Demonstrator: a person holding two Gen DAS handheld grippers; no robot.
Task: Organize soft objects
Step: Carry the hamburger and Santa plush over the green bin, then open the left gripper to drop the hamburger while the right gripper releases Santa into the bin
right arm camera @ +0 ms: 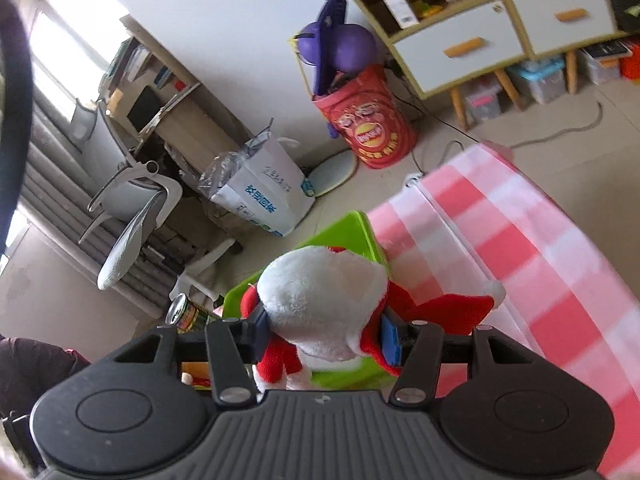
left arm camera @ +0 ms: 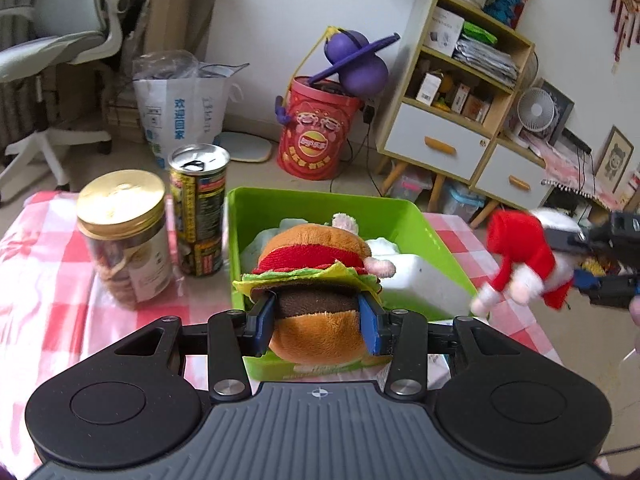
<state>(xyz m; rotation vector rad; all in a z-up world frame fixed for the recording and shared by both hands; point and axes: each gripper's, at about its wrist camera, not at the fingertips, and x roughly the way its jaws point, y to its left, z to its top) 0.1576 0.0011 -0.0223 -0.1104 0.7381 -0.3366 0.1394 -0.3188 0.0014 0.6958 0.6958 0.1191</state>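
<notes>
Item: soft-toy sorting, both carriers loaded, neither toy yet deposited. The left gripper (left arm camera: 318,320) has its blue pads pinched on the dark patty band of a plush hamburger (left arm camera: 316,280), one pad on each flank; the toy sits squarely between the fingers, held above the near end of the green bin (left arm camera: 436,236), apparently clear of the contents. The right gripper (right arm camera: 324,338) is clamped on a white plush figure in a red outfit (right arm camera: 320,300), its pads pressed into the sides of the soft body; in the left wrist view the same figure (left arm camera: 520,264) hangs off to the right of the bin, over the pink checked tablecloth (left arm camera: 48,280). Already in the bin: pale soft items, including a white plush piece with pink parts (left arm camera: 380,266); what each one is cannot be told. Not part of the sorting, beside the bin's left wall: a gold-lidded jar (left arm camera: 124,240) and an opened drink can (left arm camera: 198,208). Judged status: well advanced; outstanding are lowering and releasing the two held toys into the bin.
</notes>
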